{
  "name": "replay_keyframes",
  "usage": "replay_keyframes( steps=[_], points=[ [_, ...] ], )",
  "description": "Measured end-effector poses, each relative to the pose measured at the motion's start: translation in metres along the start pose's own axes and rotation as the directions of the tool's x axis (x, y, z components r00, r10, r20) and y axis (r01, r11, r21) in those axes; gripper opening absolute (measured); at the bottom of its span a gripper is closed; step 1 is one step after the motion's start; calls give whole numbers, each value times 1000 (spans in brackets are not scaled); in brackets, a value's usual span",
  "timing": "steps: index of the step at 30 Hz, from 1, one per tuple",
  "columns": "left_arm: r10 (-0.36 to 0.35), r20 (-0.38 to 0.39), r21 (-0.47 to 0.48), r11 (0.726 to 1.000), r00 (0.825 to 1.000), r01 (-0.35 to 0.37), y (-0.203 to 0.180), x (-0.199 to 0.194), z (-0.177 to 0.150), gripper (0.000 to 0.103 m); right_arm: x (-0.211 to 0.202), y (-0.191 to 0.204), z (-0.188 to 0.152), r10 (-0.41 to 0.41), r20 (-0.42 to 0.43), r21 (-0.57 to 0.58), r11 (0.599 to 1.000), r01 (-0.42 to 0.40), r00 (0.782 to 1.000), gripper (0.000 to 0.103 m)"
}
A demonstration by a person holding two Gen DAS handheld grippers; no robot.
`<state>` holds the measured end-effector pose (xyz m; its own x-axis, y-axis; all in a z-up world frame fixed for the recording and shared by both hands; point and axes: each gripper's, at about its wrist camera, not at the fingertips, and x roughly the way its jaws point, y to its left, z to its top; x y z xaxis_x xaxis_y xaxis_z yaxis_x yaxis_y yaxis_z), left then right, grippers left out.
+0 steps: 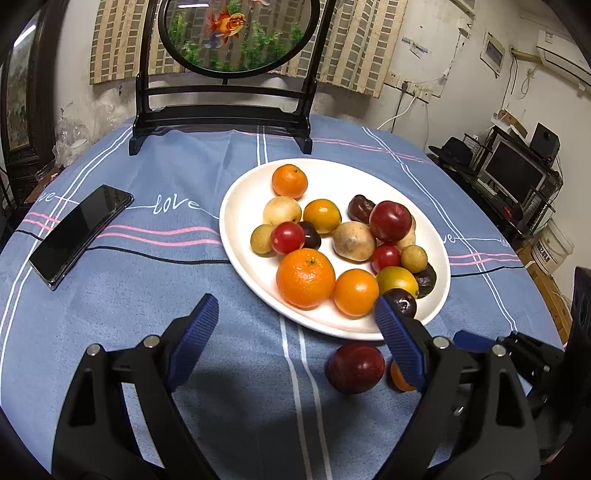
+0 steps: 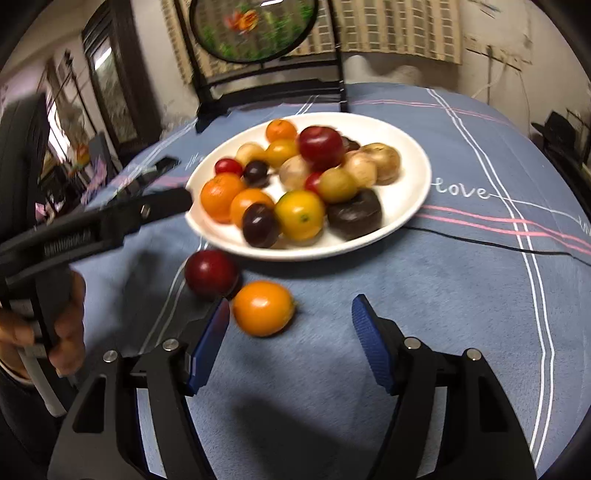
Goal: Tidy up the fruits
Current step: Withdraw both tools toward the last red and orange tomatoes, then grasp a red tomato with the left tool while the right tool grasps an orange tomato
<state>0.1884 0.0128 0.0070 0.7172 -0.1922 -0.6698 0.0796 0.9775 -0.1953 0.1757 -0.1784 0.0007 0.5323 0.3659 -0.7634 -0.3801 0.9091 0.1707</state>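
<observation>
A white plate point(image 1: 240, 221) point(image 2: 413, 177) holds several oranges, red, yellow and dark fruits. Two fruits lie on the blue tablecloth just in front of it: a dark red plum point(image 1: 355, 367) point(image 2: 211, 273) and a small orange point(image 1: 399, 376) point(image 2: 263, 308), side by side. My left gripper point(image 1: 295, 325) is open and empty, its right finger covering part of the small orange. My right gripper point(image 2: 290, 314) is open with nothing between its pads; the small orange lies just beyond its left fingertip point(image 2: 218, 325). The left gripper and the hand holding it point(image 2: 66, 332) show at the left of the right wrist view.
A black phone point(image 1: 79, 232) lies on the cloth left of the plate. A black stand with a round goldfish picture point(image 1: 236, 33) rises at the table's far edge. Shelves, a monitor and boxes crowd the room at the right.
</observation>
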Motion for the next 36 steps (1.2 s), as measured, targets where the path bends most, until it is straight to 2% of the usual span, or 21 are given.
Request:
replay_keyframes(
  steps=[16,20,22,27,31,33,36],
  points=[
    [-4,-19,-2,1000,1000,4,0,3,0,88,33,21,4,-110,-70,-89,991,103,992,69],
    [-3,-35,-11,1000,999,2,2,6,0,88,35,19,3,-91,-72,-77,993,86,993,45],
    [-6,-38,-10,1000,999,6,2,6,0,88,32,17,1,-94,-68,-70,994,89,993,45],
    [-20,-49,20,1000,999,21,-6,5,-3,88,14,-11,-3,-55,-37,41,998,56,998,44],
    [-52,-78,64,996,996,57,-19,4,-10,88,3,-47,-7,-65,2,150,987,64,998,44],
    [-48,-118,89,994,992,59,-28,8,-18,88,5,-57,-8,-35,-2,192,981,34,999,44],
    [-94,-180,102,988,979,114,-39,17,-28,88,5,-61,-8,7,1,212,977,-7,1000,44]
  ],
)
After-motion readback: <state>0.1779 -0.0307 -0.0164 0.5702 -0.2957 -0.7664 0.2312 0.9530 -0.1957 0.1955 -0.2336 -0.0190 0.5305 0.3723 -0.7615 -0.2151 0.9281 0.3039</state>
